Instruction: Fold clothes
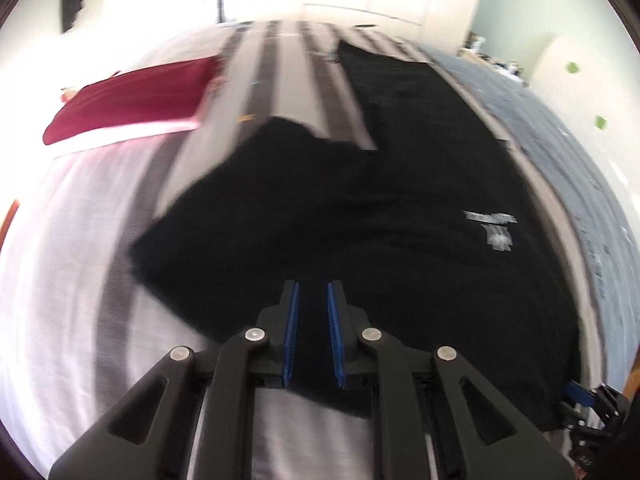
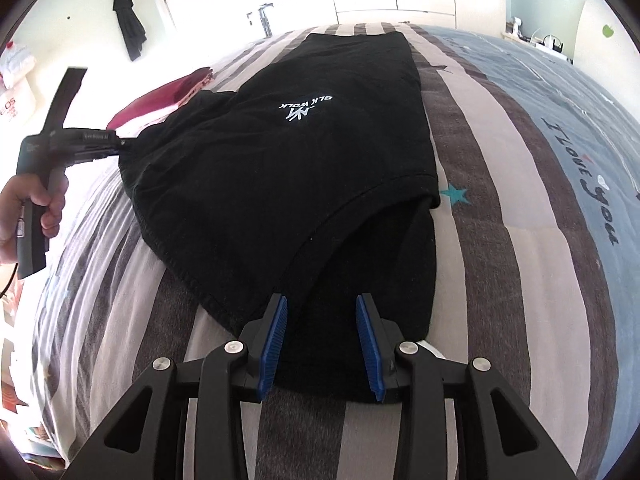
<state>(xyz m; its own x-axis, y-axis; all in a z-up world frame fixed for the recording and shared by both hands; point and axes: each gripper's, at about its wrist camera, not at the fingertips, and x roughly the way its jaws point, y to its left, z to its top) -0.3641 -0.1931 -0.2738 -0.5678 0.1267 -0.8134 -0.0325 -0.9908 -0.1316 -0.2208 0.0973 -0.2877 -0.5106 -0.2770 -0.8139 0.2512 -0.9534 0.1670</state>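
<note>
From the left wrist view, we see the left gripper [image 1: 313, 292] low at six o'clock with its blue pads [image 1: 293, 320] close together and black cloth running between them, so we read it as clamped on the black T-shirt [image 1: 360, 208], which spreads from the centre toward three o'clock over the striped bedspread [image 1: 80, 260]. A folded maroon garment [image 1: 132, 96] lies at ten o'clock, apart from the shirt, and the edge of the right gripper [image 1: 588, 400] shows at four o'clock. From the right wrist view, the right gripper [image 2: 322, 308] sits at six o'clock, jaws parted around the shirt's near sleeve [image 2: 384, 272]; whether its pads press the cloth we cannot tell. The shirt's white logo [image 2: 306, 108] reads upside down toward twelve o'clock. At nine o'clock a hand [image 2: 28, 208] holds the left gripper [image 2: 122, 145], pinched on the shirt's far edge.
</note>
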